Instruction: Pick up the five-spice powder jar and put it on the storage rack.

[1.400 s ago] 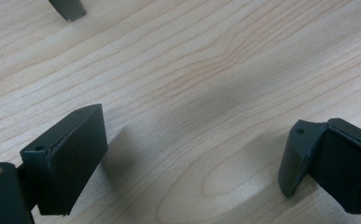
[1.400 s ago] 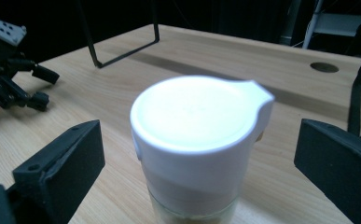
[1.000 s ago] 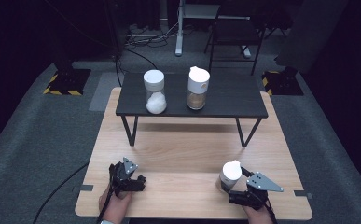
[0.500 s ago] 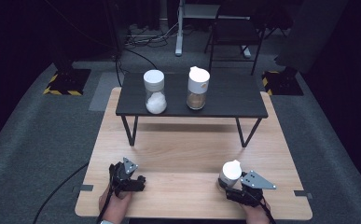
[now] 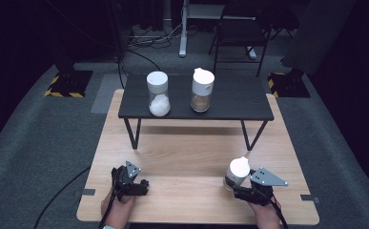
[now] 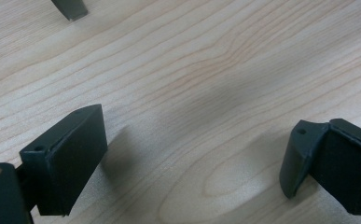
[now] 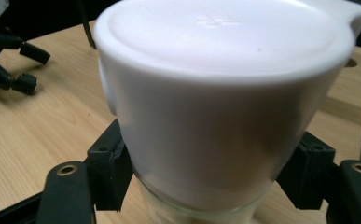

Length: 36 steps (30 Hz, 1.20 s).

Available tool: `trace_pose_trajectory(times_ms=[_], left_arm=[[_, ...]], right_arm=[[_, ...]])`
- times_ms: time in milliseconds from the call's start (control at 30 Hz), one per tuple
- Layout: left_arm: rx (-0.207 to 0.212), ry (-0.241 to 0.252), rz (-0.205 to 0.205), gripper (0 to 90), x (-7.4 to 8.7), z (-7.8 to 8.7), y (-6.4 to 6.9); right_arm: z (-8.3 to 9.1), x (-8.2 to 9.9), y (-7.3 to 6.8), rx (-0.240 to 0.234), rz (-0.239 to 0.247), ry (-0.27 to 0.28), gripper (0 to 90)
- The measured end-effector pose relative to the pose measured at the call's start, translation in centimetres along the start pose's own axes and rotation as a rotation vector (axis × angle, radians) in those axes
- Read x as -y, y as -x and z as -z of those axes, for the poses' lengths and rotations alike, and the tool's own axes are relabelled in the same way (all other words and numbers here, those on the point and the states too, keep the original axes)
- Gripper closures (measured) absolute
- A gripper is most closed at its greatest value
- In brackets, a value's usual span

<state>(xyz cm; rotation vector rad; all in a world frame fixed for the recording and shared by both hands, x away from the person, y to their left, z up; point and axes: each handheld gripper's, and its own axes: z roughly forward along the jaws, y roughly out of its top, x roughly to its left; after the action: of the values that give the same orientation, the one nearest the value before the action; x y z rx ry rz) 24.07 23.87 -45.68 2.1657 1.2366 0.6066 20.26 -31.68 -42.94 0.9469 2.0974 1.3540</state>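
High view: right gripper (image 5: pixel 233 182) lower right, jaws just closed on white-lidded glass jar (image 5: pixel 238 171), pads clamped below lid. Left gripper (image 5: pixel 141 183) lower left, jaws wide apart over bare wooden table (image 5: pixel 191 152), nothing between.

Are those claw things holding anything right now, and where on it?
The right gripper clamps a white-lidded glass jar, jaws on either side just under the lid. The left gripper is open over the wooden table, holding nothing.
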Motion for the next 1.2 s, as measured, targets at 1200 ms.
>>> trace_pose_trajectory(times_ms=[1200], left_arm=[[-0.014,-0.004,0.016,4.3,-0.1,0.0,0.2]], right_arm=[[1.2,-17.7,5.0,0.045,-0.013,0.101,30.4]])
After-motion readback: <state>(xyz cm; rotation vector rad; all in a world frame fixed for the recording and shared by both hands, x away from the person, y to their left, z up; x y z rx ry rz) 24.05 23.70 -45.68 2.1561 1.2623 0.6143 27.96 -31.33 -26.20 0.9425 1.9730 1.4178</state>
